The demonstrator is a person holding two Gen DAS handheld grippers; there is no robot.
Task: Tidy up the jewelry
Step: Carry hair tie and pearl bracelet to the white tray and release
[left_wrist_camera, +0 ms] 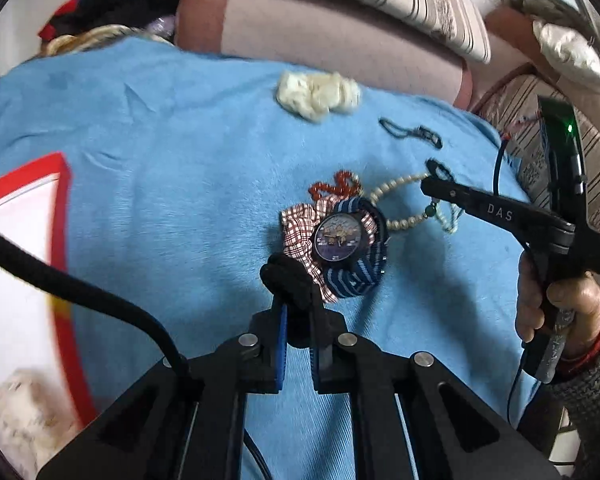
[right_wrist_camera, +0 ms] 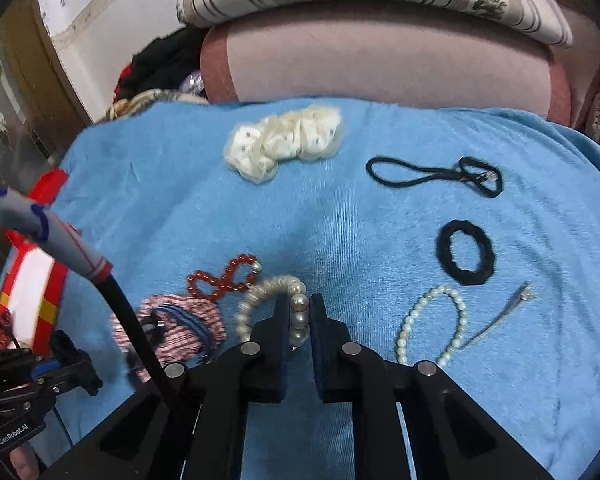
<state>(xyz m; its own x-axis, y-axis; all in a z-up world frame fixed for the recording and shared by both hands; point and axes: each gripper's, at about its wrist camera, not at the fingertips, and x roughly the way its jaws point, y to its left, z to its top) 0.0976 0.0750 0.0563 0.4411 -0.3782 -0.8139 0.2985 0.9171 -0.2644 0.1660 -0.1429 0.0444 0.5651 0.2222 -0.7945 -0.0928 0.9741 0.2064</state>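
Jewelry and hair ties lie on a blue towel. My right gripper is shut on a strand of large pearls, with three beads pinched between the pads. My left gripper is shut on a black fuzzy hair tie, just in front of a watch with a blue striped strap. The watch rests on a red plaid scrunchie. A red bead bracelet lies behind them. In the left wrist view, the right gripper holds one end of the pearl strand.
A white scrunchie, thin black hair ties, another black fuzzy hair tie, a smaller pearl bracelet and a silver hair pin lie on the towel. Pink sofa cushions rise behind it. A red-and-white box sits left.
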